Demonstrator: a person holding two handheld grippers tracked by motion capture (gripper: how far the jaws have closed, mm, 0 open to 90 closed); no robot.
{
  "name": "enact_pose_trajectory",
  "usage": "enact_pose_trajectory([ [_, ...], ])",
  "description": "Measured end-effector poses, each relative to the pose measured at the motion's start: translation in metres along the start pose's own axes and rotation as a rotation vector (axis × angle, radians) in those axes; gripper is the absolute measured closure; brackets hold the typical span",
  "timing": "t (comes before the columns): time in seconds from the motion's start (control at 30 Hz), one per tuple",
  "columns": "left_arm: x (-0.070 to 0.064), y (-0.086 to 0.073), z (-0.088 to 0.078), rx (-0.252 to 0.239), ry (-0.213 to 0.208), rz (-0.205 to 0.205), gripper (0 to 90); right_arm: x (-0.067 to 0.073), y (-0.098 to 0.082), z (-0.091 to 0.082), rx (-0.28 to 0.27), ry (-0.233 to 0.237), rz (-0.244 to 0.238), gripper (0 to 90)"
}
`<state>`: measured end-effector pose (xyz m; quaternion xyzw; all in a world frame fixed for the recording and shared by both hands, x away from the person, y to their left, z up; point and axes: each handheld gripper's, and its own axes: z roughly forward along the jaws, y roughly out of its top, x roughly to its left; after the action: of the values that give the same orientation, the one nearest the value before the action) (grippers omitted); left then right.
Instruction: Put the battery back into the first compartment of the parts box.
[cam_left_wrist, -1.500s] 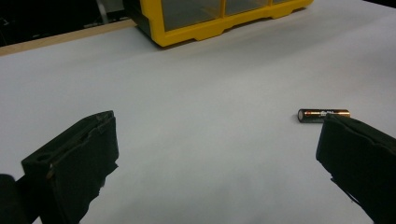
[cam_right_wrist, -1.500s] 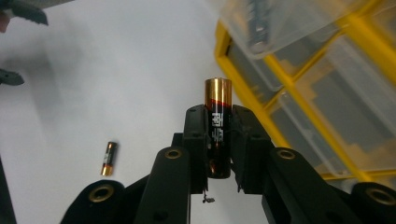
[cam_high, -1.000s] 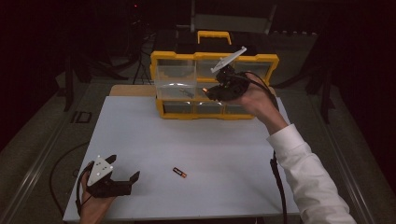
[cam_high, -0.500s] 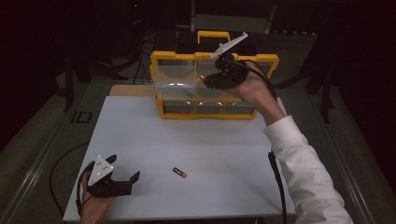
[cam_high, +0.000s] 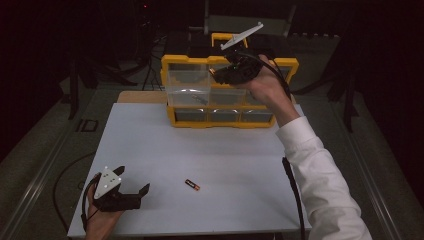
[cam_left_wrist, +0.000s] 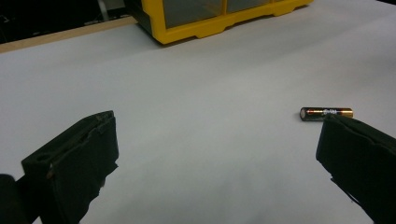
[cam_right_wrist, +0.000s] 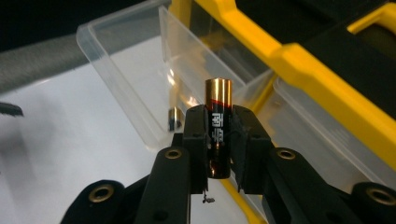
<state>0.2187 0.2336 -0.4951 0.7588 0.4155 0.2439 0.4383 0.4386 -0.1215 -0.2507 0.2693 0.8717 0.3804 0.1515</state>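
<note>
1. Since a second ago the right claw (cam_high: 216, 75) has risen from the front of the yellow organizer (cam_high: 285, 65) to a spot above its upper row; the left claw (cam_high: 131, 190) and the loose battery (cam_high: 192, 184) lie where they did.
2. The right claw is clamped on a battery (cam_right_wrist: 218, 122), gripped across its middle between the two black jaws, standing on end in the right gripper view.
3. That battery has a gold top section, a thin red band, then a black body with white lettering (too foreshortened to read).
4. Just beyond it is a clear plastic drawer (cam_right_wrist: 126, 70), pulled forward out of the organizer; another small battery (cam_right_wrist: 174, 117) shows through the drawer's wall.
5. In the high view the drawer (cam_high: 187, 95) juts out of the organizer's left column, and a small dark item lies in it.
6. The left claw rests on the white tabletop (cam_high: 225, 150), well in front of the organizer and towards its left, jaws wide apart and holding nothing.
7. The loose battery (cam_left_wrist: 326, 112) lies on its side in front of the organizer, gold with a dark end, just past the tip of one left jaw and not touching it.
</note>
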Motion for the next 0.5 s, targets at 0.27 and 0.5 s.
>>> enact_pose_trajectory([
  [0.27,0.0,0.0,0.0,0.003,0.0,0.002,0.0,0.003,0.014,0.005,-0.033,-0.002,0.015,76.6],
  [0.5,0.001,0.0,-0.001,0.0,0.001,-0.001,0.0,0.011,0.026,0.015,-0.039,0.017,0.012,76.6],
])
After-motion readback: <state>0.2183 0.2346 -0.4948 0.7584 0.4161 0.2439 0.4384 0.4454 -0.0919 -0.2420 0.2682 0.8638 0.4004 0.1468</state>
